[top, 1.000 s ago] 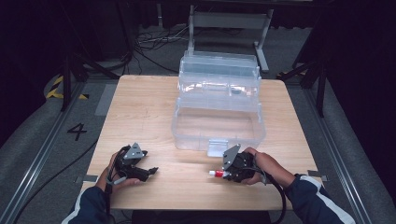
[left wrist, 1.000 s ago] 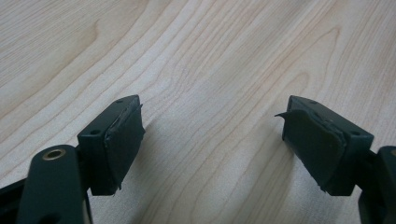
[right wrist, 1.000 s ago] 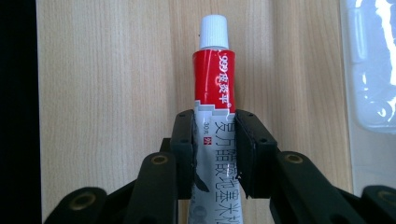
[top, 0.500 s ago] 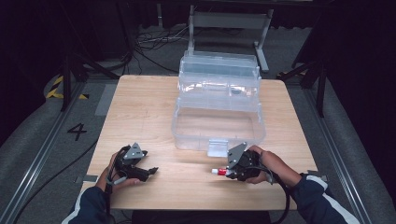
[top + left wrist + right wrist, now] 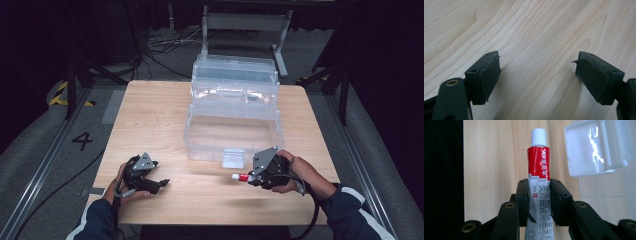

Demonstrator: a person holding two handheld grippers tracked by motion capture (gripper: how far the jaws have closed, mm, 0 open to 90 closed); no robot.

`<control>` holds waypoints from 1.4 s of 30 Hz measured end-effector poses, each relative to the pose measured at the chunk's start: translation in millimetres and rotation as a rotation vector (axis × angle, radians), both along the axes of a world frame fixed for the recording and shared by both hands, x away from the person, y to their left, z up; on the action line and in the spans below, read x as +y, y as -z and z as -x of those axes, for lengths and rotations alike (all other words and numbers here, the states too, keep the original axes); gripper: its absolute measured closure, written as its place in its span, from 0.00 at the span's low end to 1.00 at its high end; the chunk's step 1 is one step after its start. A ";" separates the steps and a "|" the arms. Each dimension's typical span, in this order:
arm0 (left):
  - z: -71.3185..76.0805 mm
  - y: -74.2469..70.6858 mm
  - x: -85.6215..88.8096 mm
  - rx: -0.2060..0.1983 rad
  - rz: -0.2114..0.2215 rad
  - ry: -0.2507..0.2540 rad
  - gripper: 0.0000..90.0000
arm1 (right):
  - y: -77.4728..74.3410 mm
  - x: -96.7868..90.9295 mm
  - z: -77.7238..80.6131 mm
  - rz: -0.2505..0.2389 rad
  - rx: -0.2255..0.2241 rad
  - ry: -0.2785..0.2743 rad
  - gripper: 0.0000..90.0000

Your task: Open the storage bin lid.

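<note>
The left tongs (image 5: 162, 183) rested open on the bare surface (image 5: 150, 125), nothing between them. The right tongs (image 5: 539, 192) gripped a red-and-white tube (image 5: 539, 167), cap pointing outward, just before the clear box (image 5: 232, 130).

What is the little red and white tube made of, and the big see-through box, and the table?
The tube looks like soft, glossy plastic or thin metal, I can't tell which; its ribbed white cap looks plastic. The box seems clear hard plastic: you see through it, and it glints. The table looks like pale wood or wood veneer, matte, with grain lines.
</note>
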State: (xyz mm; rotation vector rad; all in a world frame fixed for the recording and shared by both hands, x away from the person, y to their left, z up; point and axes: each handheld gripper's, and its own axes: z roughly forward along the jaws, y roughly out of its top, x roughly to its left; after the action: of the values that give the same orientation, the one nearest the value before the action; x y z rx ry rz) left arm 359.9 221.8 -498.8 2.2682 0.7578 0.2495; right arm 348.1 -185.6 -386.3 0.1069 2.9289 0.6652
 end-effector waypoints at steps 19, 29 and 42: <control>0.5 0.0 -0.1 -0.001 0.000 -0.005 0.23 | -35.3 -7.5 -8.0 -0.020 -0.053 0.024 0.78; 0.5 0.0 -0.1 -0.001 0.000 -0.005 0.23 | -58.9 -9.7 -16.7 -0.021 -0.097 0.024 0.78; 0.5 0.0 -0.1 -0.001 -0.001 -0.005 0.23 | -82.5 -5.6 -41.5 -0.029 -0.126 0.065 0.78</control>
State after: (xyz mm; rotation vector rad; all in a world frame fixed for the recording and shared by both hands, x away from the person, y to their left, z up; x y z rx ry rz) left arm 359.4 221.7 -498.8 2.2667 0.7628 0.2537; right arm 389.6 -191.2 -303.7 0.1568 2.7834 0.6782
